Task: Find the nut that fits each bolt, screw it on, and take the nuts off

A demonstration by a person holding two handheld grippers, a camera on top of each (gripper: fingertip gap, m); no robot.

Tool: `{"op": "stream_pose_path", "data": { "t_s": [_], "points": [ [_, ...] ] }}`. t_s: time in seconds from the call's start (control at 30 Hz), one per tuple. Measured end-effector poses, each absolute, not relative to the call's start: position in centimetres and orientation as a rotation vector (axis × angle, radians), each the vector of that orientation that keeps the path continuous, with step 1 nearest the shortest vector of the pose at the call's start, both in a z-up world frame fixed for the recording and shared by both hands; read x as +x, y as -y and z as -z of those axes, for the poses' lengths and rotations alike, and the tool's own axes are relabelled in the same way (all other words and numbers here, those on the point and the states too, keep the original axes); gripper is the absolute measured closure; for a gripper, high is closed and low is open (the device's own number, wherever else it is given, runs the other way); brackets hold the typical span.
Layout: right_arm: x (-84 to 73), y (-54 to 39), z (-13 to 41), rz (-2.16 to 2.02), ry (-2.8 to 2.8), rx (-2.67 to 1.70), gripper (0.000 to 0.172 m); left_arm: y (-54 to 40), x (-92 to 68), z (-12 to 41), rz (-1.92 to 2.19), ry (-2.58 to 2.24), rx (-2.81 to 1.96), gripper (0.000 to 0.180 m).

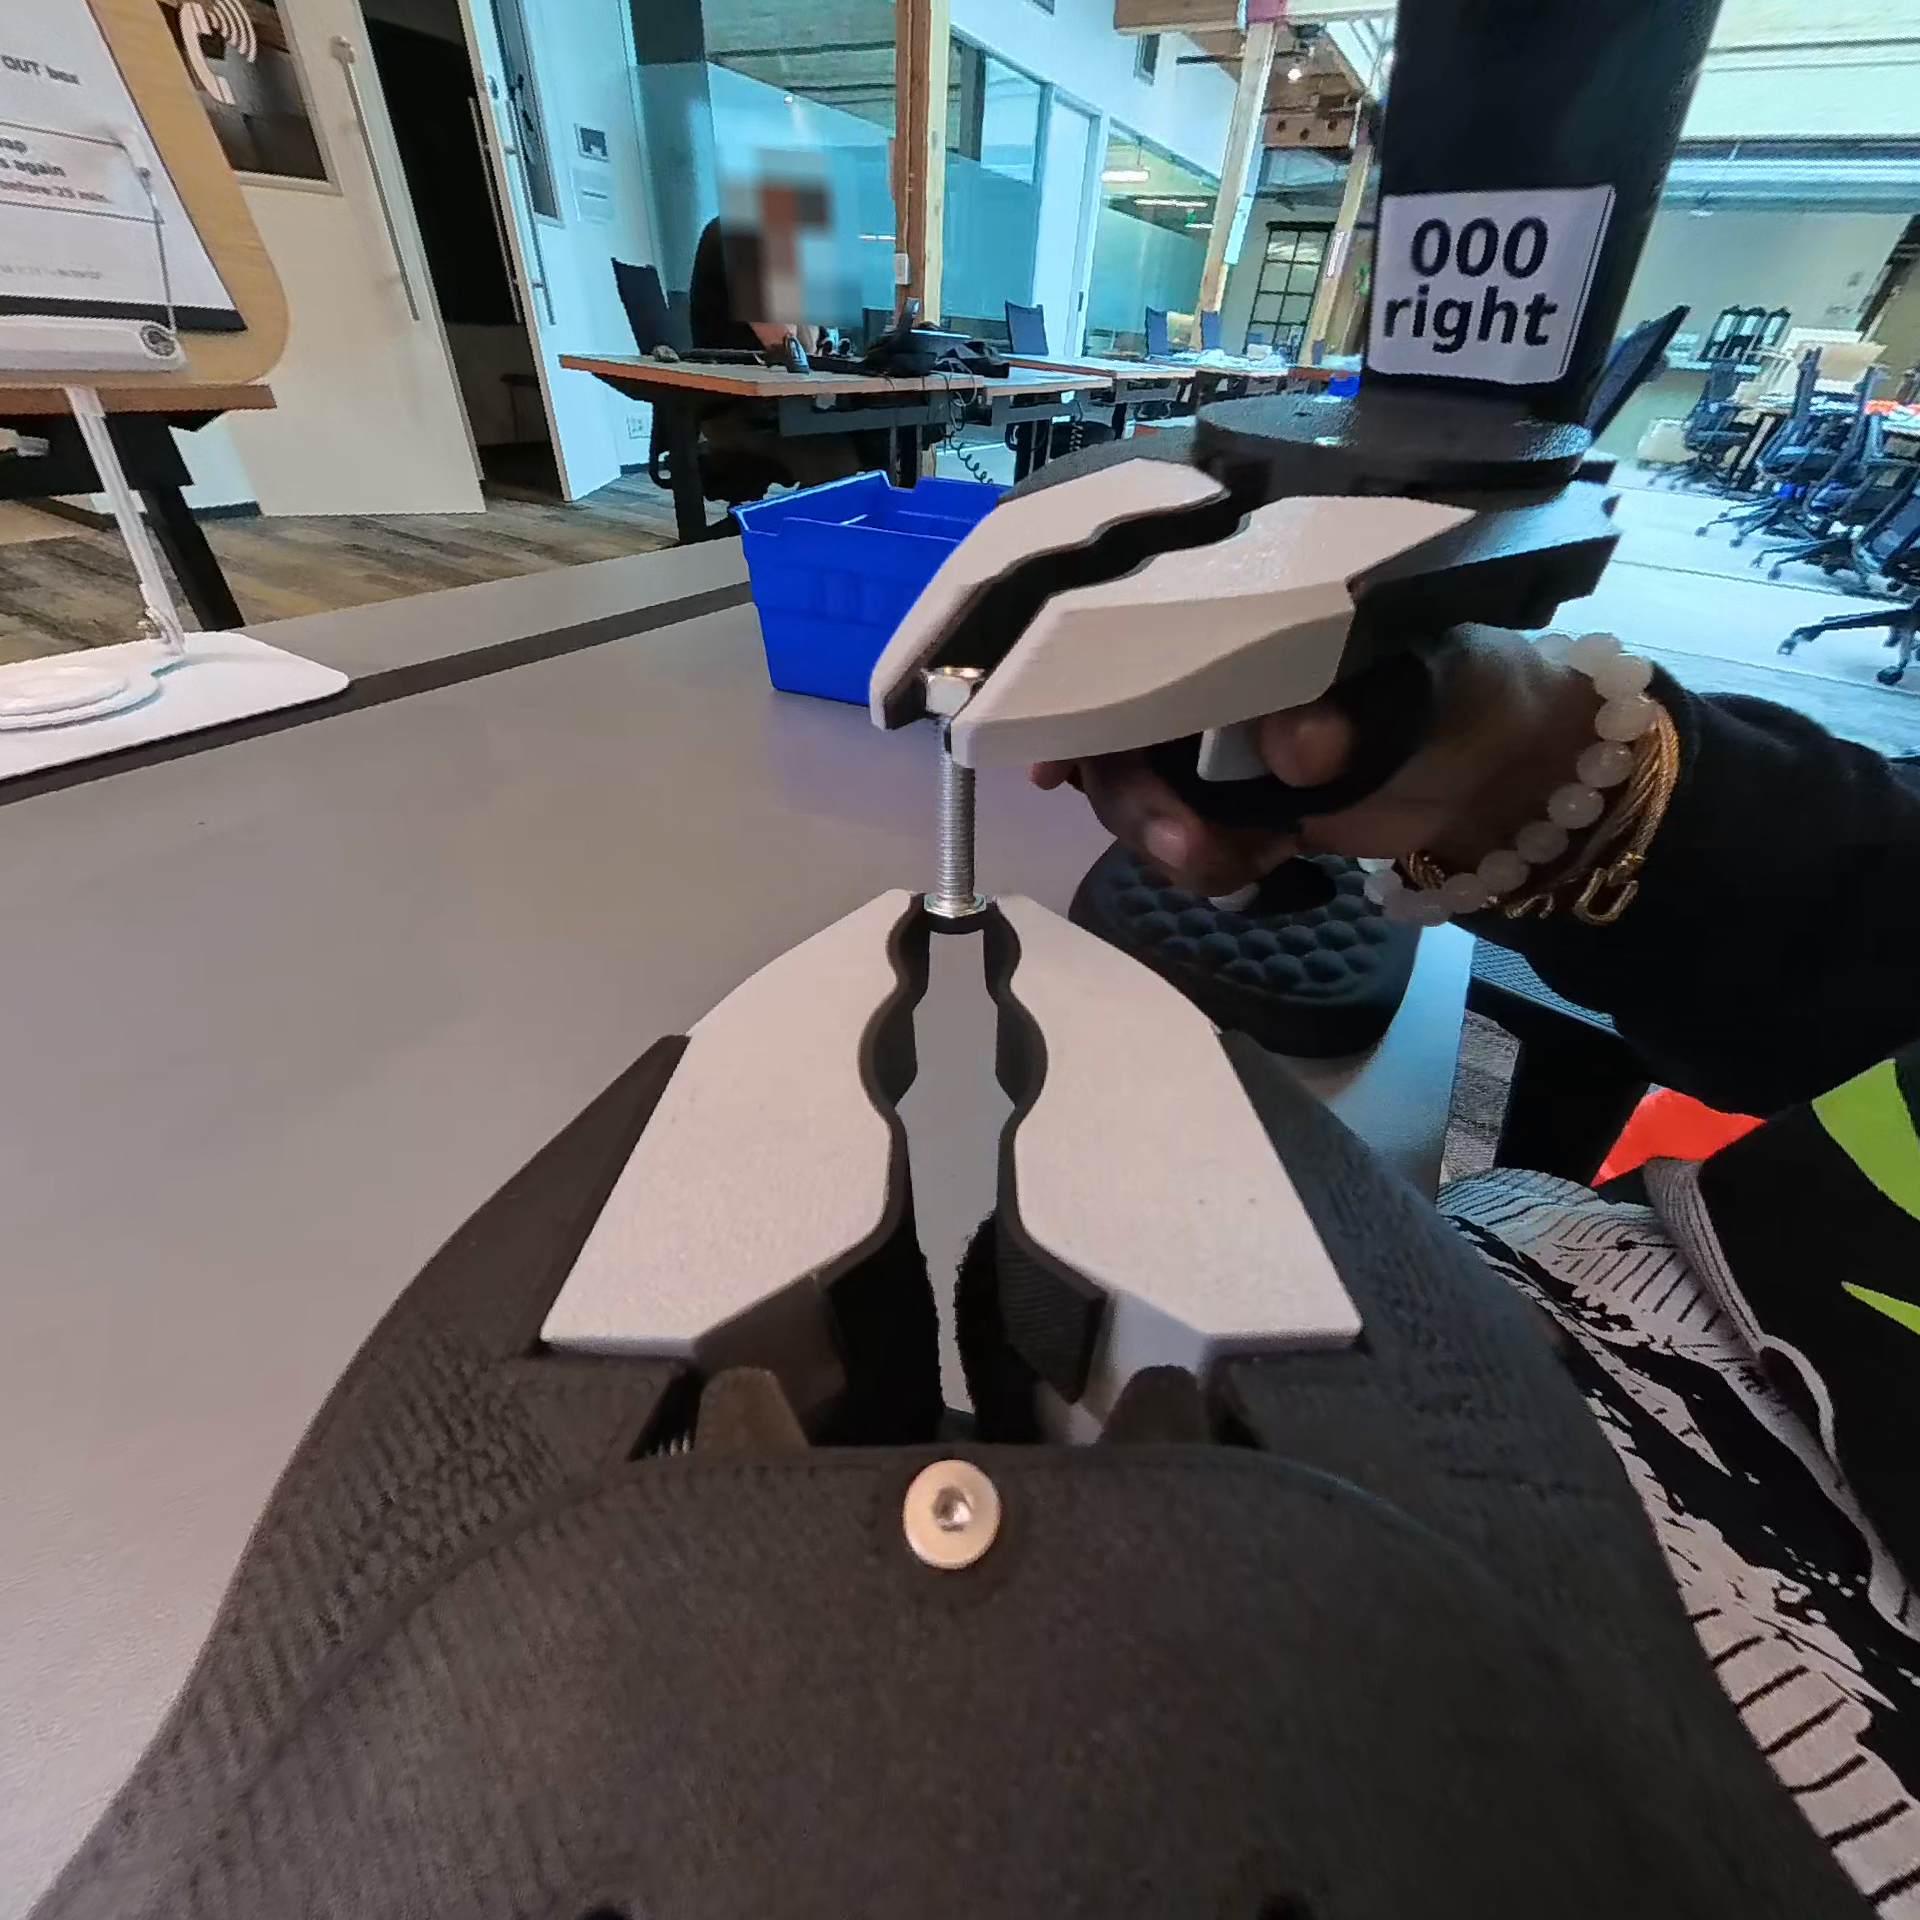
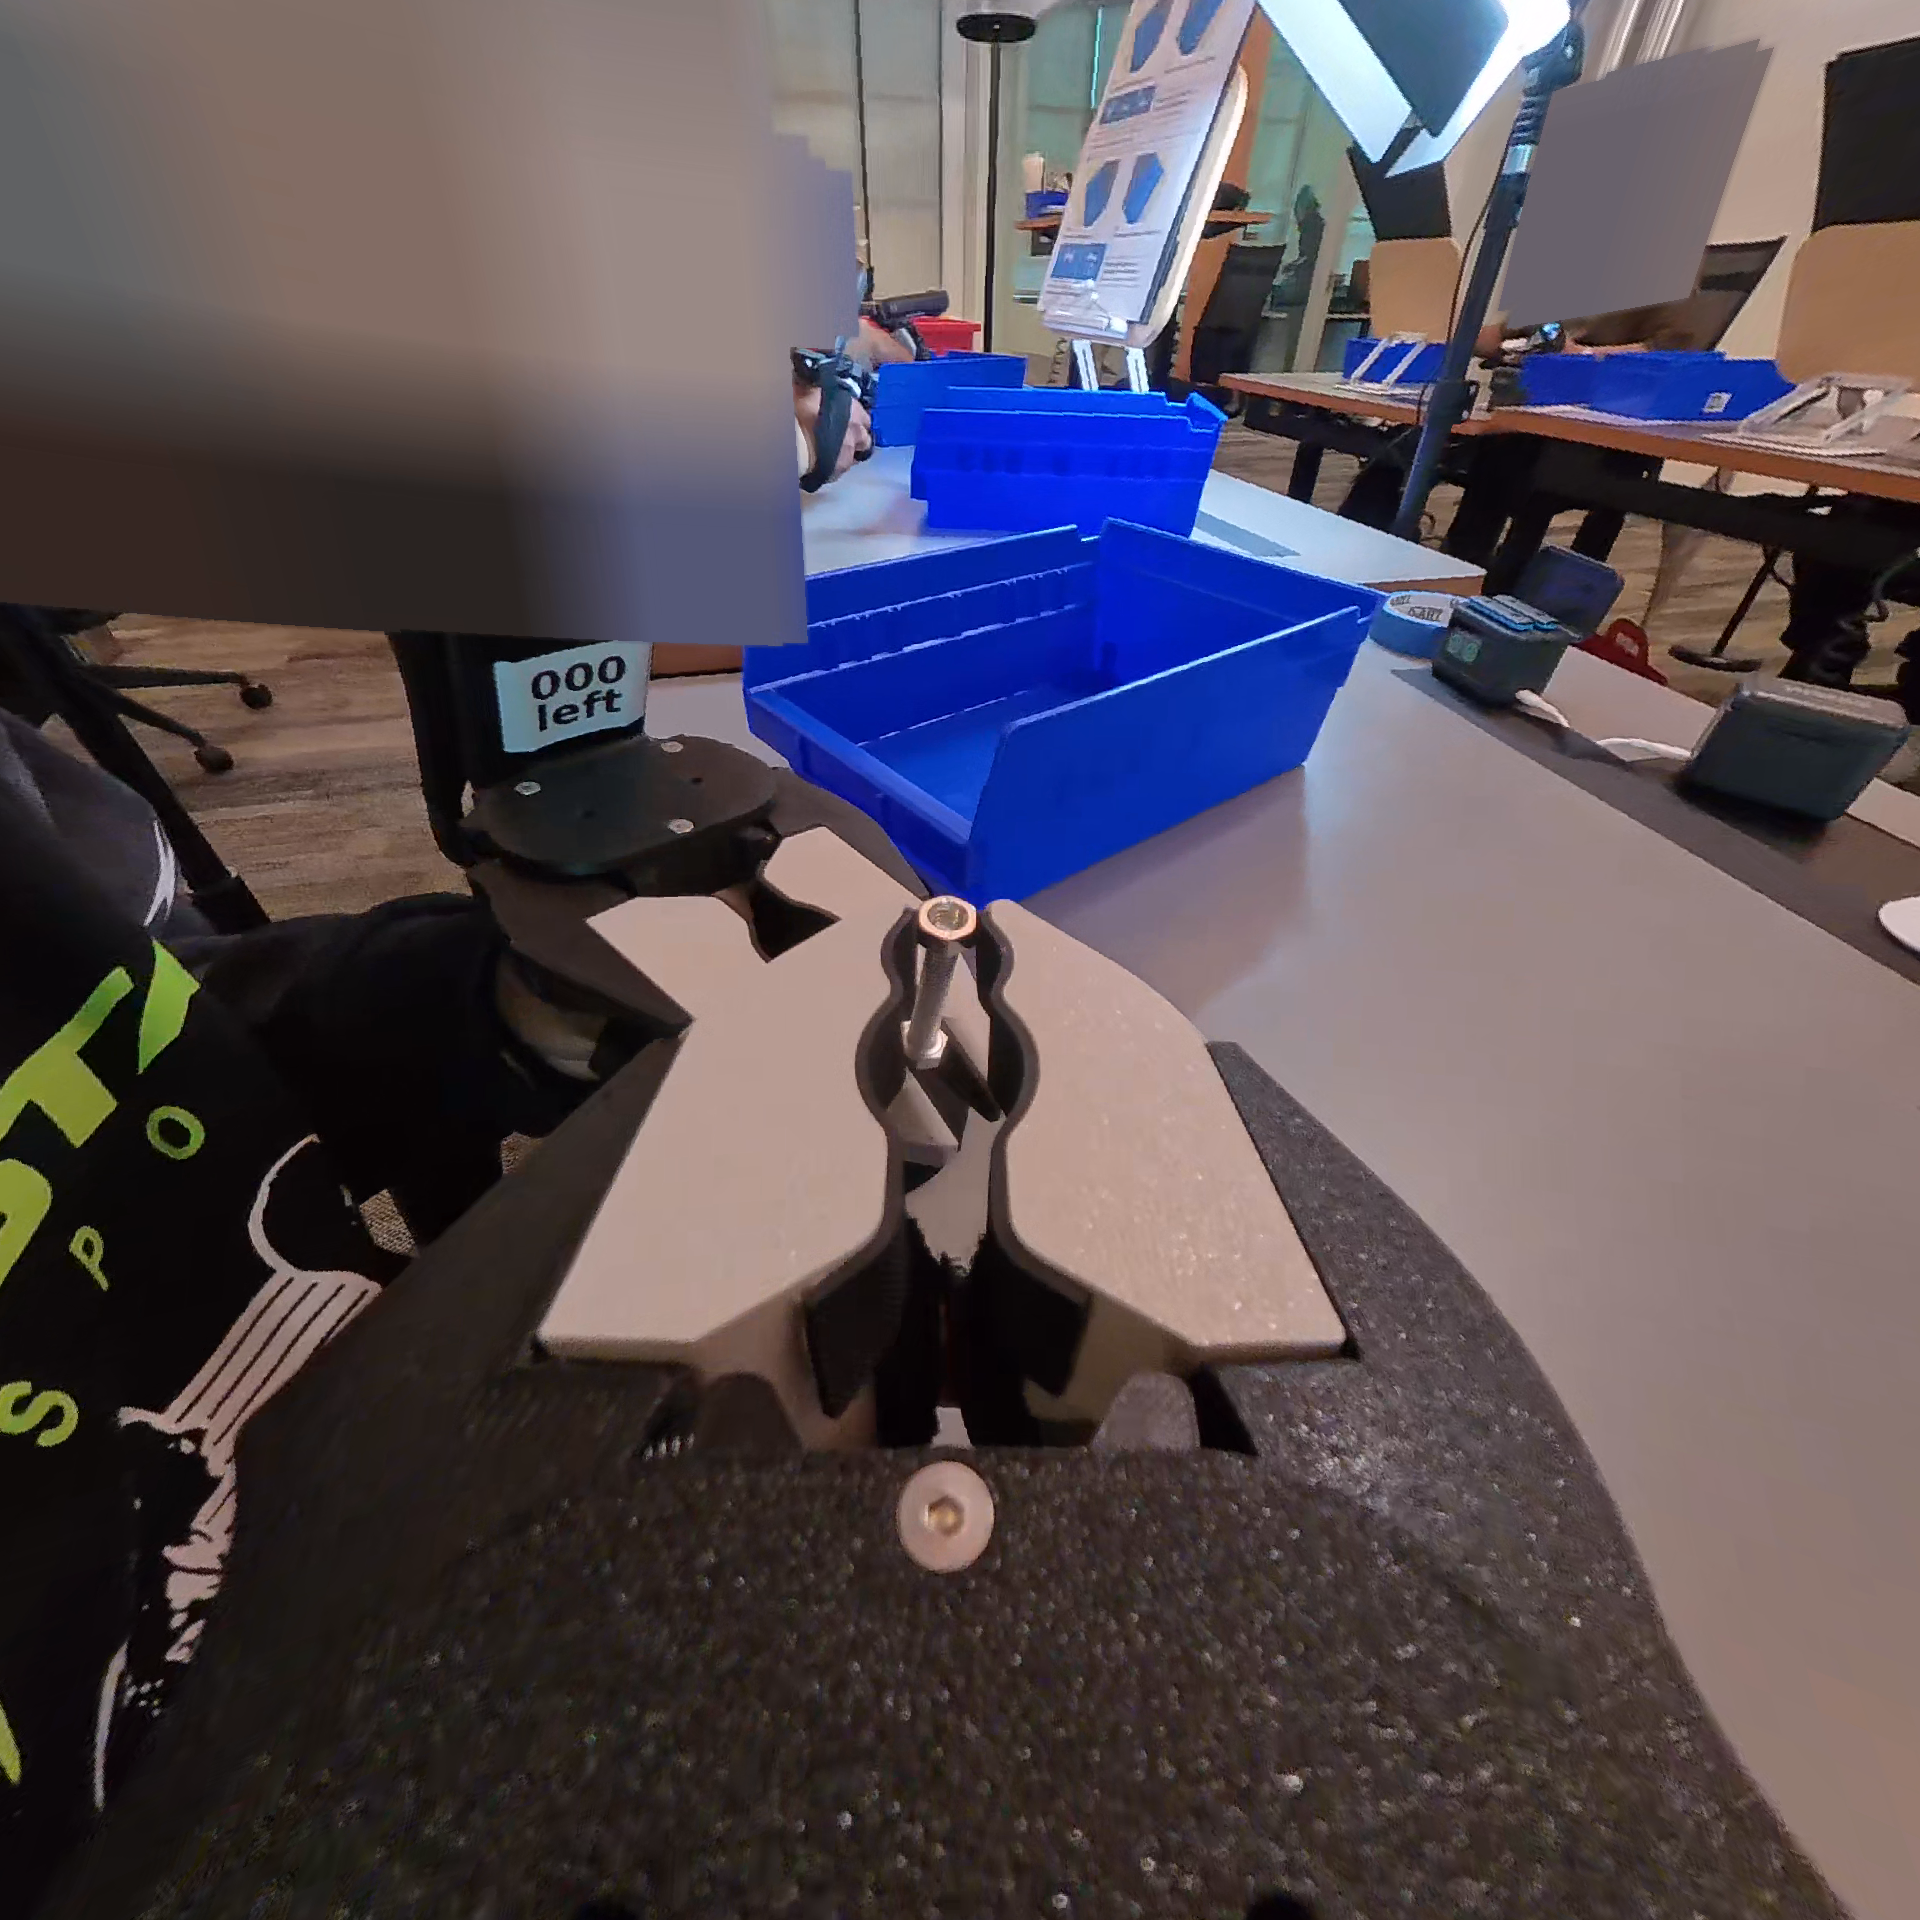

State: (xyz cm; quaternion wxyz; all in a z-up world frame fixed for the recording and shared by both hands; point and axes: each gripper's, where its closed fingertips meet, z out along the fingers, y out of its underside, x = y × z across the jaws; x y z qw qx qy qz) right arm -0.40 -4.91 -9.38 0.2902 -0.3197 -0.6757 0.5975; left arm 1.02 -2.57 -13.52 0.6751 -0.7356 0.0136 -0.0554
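Because you hold the long silver threaded bolt (image 1: 954, 821) upright between the two tools, each end has its own clamp and neither part can spin freely. Your right gripper (image 1: 951, 694) comes in from above, its pale fingers (image 1: 1143, 665) pinched narrow on the bolt's head, which in the right wrist view sits squarely at the fingertips (image 2: 945, 920). Your left gripper (image 1: 958, 906) sits below, closed just as narrowly on the small silver hex nut (image 1: 958, 904) at the bolt's lower end, so the thread meets the nut straight on. That arrangement looks chosen for turning: one tool steadies, the other twists. Whether you are threading the nut on or backing it off cannot be read from this moment; the nut sits near the tip, so few threads seem engaged. You work above the grey tabletop (image 1: 416, 883), well clear of it, with the open blue plastic bin (image 2: 1091, 727) just beyond, handy for parts. Keep the bolt vertical, since a tilt could cross the thread.
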Motion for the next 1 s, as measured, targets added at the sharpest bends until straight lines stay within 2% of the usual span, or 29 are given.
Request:
{"op": "stream_pose_path", "data": {
  "t_s": [0.33,0.87,1.0],
  "points": [
    [0.1,5.3,8.7,-1.779,1.745,-0.835,0.136,2.6,1.1,13.5,0.143,-0.032,-1.65,0.17],
    [0.3,5.2,9.0,-1.78,1.716,-0.826,0.142,2.6,0.9,13.7,0.169,-0.018,-1.655,0.17],
    [0.4,5.7,8.7,-1.866,1.75,-0.716,0.139,2.7,1.9,13.6,0.215,-0.087,-1.65,0.17]
  ]
}}
